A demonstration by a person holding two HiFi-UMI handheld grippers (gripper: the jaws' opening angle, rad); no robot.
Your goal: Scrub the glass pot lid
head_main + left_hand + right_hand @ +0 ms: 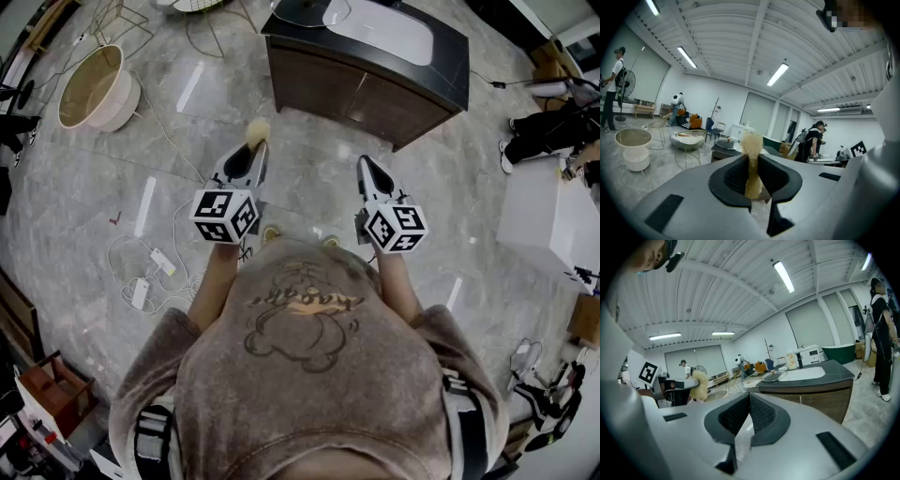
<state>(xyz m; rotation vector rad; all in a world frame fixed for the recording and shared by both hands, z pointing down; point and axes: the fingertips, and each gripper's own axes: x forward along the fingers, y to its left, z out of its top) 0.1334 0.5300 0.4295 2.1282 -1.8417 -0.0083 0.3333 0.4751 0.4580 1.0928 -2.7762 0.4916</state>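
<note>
Out on the grey marble floor (309,141) we stand short of the dark cabinet worktop (452,47) with its white oval basin (384,28), and by our reading the scrubbing has not begun. Left gripper (255,150) first: its jaws are pinching a pale yellow fibrous scrubber (752,152), the tuft poking up past the tips. So the tool is in hand, and that much looks done. Right gripper (367,167): jaws pressed together, nothing between them. Now the round glass pot lid (309,11): it rests on the worktop's left end, just beside the basin, ahead of both sets of jaws and well apart from them. The right gripper view shows it beyond the jaw tips, untouched. What is left, as we judge it: close the gap, steady the lid with the free gripper, and bring the scrubber onto the glass. All the rubbing lies ahead of us.
</note>
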